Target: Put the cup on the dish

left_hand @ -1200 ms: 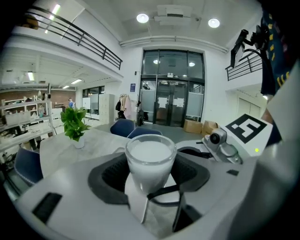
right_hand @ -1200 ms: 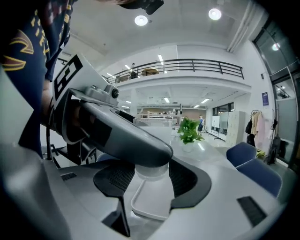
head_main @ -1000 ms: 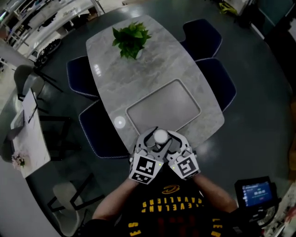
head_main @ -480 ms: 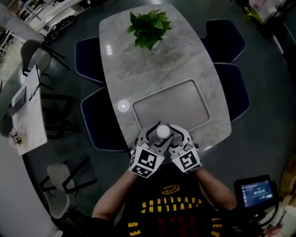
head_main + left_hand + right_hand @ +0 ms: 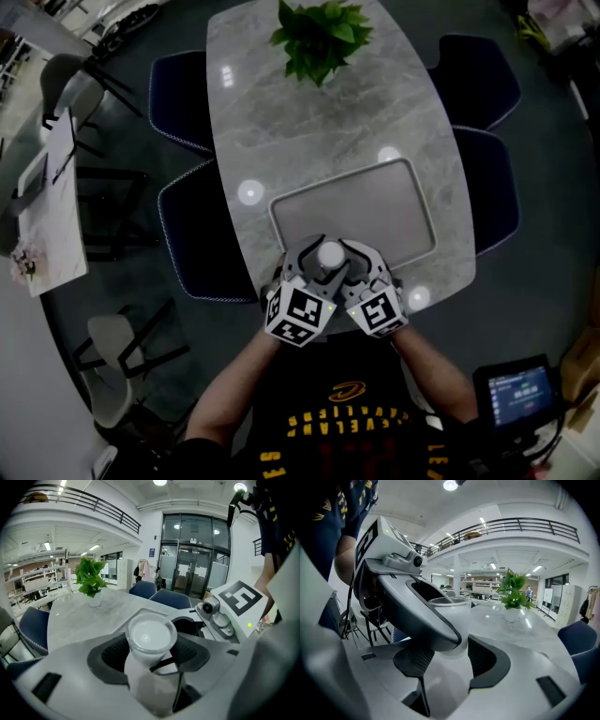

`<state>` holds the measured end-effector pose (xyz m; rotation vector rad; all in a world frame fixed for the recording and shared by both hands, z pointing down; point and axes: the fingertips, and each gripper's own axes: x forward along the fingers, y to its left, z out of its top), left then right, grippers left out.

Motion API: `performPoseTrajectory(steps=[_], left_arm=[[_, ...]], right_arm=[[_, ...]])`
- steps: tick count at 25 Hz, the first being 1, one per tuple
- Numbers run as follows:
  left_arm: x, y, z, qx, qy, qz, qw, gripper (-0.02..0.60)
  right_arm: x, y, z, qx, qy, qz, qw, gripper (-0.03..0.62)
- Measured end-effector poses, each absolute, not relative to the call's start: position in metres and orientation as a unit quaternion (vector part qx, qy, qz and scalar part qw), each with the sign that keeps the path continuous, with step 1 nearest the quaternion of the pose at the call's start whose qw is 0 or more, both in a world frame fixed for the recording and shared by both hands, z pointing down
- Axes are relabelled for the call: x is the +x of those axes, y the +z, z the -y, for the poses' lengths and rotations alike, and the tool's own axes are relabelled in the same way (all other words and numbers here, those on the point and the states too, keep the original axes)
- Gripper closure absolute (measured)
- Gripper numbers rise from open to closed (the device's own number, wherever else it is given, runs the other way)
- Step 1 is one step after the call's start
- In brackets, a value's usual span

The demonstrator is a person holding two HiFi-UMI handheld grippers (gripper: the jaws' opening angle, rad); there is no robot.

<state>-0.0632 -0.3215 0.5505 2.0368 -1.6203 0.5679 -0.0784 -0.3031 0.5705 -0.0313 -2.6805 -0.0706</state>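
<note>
A white cup (image 5: pixel 329 253) hangs over the near rim of a grey rectangular dish (image 5: pixel 375 202) on the marble table (image 5: pixel 309 122). Both grippers crowd around it side by side. My left gripper (image 5: pixel 317 255) is shut on the cup (image 5: pixel 150 637), whose body fills the space between the black pads (image 5: pixel 110 656) in the left gripper view (image 5: pixel 150 660). My right gripper (image 5: pixel 345 258) comes in from the right. In its own view (image 5: pixel 447 660) the cup (image 5: pixel 449 605) stands between its pads, partly hidden behind a jaw of the left gripper.
A potted green plant (image 5: pixel 322 37) stands at the table's far end. Dark blue chairs flank the table on the left (image 5: pixel 202 234) and right (image 5: pixel 497 187). A side table with papers (image 5: pixel 47 206) is far left, and a small screen (image 5: pixel 516 389) sits lower right.
Both grippers have gone down and forward together with the cup, from just off the table's near edge to the dish's near rim. Neither grip looks different.
</note>
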Motion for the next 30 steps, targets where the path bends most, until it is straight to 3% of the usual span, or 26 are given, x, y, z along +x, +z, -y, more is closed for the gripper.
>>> performPoseTrajectory(steps=[10,30], left_arm=[[-0.085,0.609,0.347,0.722,0.223,0.597,0.270,0.316],[-0.082,0.630,0.342,0.709,0.243,0.592,0.298,0.316]], right_arm=[[-0.099,0.627,0.329,-0.027,-0.010,0.967,0.253,0.379],[-0.094,0.648,0.324,-0.039,-0.006,0.950,0.309,0.379]])
